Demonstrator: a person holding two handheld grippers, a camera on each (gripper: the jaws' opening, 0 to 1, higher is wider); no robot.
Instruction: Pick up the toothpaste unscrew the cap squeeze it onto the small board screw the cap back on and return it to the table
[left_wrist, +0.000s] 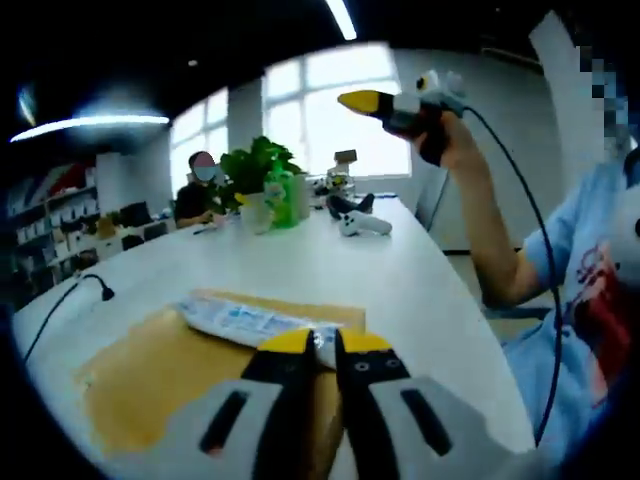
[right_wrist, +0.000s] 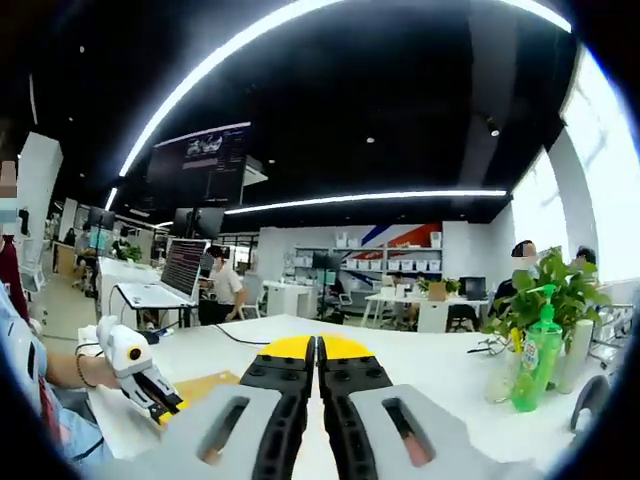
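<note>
The left hand-held gripper (left_wrist: 322, 345) has its yellow-tipped jaws nearly together at the near end of the white and blue toothpaste tube (left_wrist: 243, 322); whether they pinch it I cannot tell. The tube lies flat on the tan wooden small board (left_wrist: 150, 385) on the white counter (left_wrist: 400, 280) — so little looks done yet. The right hand-held gripper (right_wrist: 317, 348) is closed and empty, held high, far right.
</note>
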